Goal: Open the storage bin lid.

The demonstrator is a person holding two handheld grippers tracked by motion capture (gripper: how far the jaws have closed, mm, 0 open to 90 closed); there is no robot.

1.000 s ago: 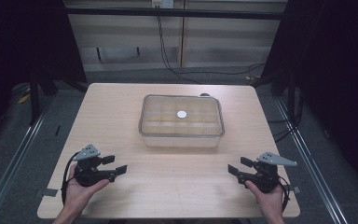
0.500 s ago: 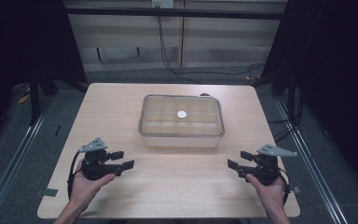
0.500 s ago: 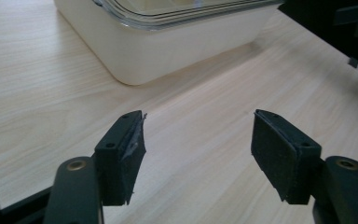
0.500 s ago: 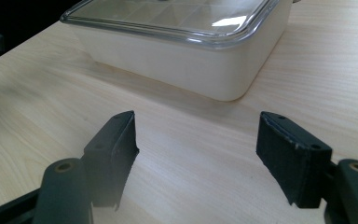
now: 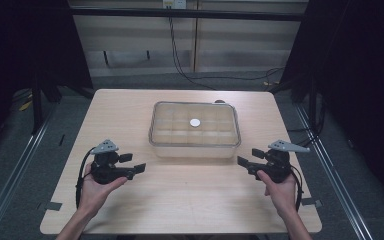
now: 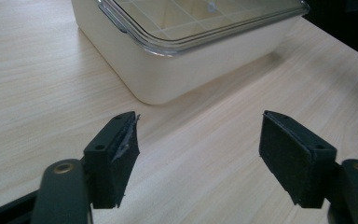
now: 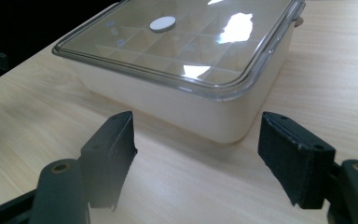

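Both tools have closed in over the last second toward the lidded compartment box [image 5: 195,129] at the middle of the surface [image 5: 180,200]; the left tool [image 5: 132,166] and right tool [image 5: 245,159] flank its near corners, jaws apart, ready to grip

The left hand-held gripper [image 5: 136,167] is a black, chunky body topped by a grey three-cornered plate, with a black cable looping from its rear. The right hand-held gripper [image 5: 244,161] matches it: black housing, grey plate, black trailing cable. Each carries two flat black jaws faced with dark pads, the arms fixed by brass-coloured screws. The forearms are bare, without sleeves.
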